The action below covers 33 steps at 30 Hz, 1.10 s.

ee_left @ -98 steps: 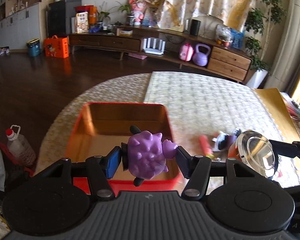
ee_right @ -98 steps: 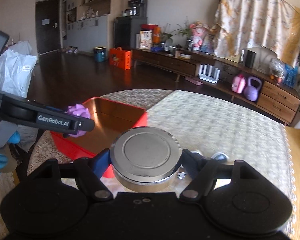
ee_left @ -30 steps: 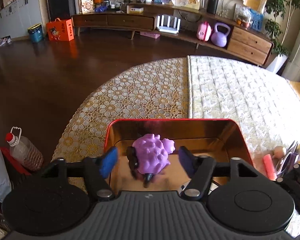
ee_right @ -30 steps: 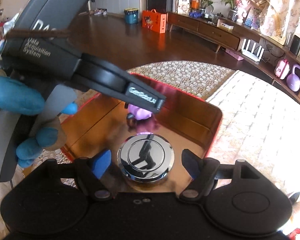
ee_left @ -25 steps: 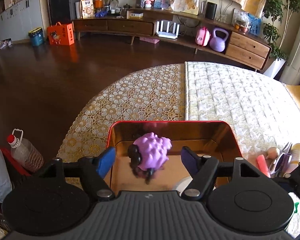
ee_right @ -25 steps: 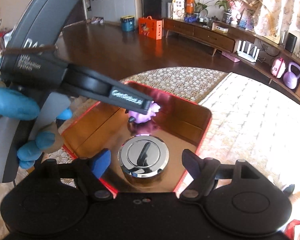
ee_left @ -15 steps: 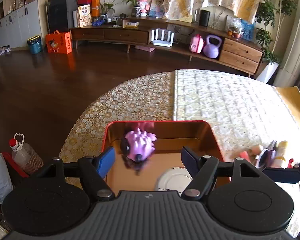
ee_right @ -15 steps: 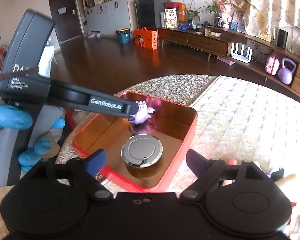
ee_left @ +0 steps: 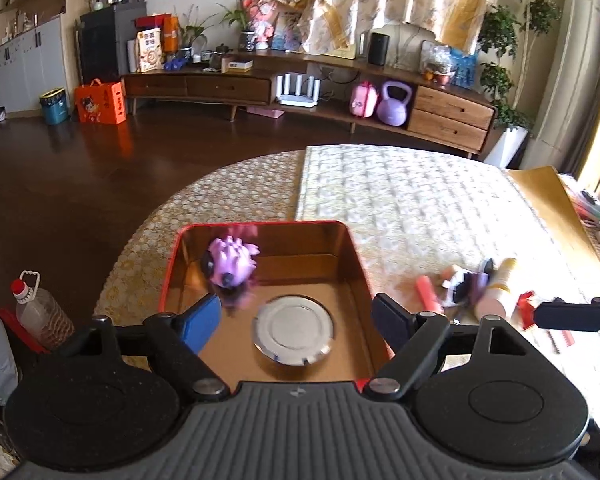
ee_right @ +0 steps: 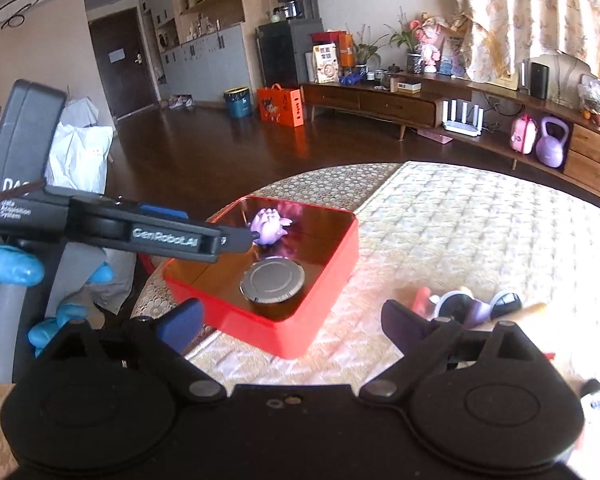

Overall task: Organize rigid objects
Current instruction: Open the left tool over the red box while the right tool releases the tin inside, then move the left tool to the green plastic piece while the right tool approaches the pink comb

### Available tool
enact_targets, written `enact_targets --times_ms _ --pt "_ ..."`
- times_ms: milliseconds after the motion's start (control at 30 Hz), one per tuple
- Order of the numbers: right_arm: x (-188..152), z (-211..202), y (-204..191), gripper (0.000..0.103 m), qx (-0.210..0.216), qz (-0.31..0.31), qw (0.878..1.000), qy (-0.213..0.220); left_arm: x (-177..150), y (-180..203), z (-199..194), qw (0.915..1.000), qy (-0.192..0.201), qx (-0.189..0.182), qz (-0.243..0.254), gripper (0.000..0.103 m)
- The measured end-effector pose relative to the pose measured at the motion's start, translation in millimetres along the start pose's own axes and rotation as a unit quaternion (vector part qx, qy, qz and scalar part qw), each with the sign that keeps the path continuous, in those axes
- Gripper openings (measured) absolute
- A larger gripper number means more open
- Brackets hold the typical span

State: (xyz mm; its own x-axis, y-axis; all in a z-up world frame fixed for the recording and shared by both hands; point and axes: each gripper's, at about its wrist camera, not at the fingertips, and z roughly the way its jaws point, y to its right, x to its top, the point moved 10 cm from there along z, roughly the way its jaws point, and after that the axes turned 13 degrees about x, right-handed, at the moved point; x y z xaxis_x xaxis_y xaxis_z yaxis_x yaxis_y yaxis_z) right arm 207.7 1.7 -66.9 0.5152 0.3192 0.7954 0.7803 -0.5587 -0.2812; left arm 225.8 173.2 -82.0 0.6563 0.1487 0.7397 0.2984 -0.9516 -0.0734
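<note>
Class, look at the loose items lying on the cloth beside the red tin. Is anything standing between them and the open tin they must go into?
Nothing visible blocks them. The loose items lie on the table cloth apart from the red tin, and only its low wall separates them from the inside.

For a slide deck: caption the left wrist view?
Left gripper, jaws opening, above red tin holding purple spiky toy and round metal lid.

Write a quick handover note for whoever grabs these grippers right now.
Left gripper: jaws opening, nothing between them.
Right gripper: jaws opening, also empty.
Red tin on the table: purple toy at its far side, metal lid on its floor.
Done: those two are in.
Left: the small pile right of the tin, including a pink stick and a cream tube, goes in next.
</note>
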Motion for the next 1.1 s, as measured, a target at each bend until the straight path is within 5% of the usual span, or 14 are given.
enact_targets --times_ms 533,733,1100 --pt "-53 -82 47 0.102 -0.058 0.057 0.995 0.052 -24 74 -49 0.9987 0.019 -0.043 0.017 0.083" --pt "-76 -105 71 0.103 -0.079 0.087 0.991 0.070 -35 103 -55 0.9981 0.028 -0.051 0.021 0.093" --pt "-106 -132 131 0.103 -0.154 0.099 0.981 0.068 -59 163 -46 0.9963 0.020 -0.076 0.032 0.094"
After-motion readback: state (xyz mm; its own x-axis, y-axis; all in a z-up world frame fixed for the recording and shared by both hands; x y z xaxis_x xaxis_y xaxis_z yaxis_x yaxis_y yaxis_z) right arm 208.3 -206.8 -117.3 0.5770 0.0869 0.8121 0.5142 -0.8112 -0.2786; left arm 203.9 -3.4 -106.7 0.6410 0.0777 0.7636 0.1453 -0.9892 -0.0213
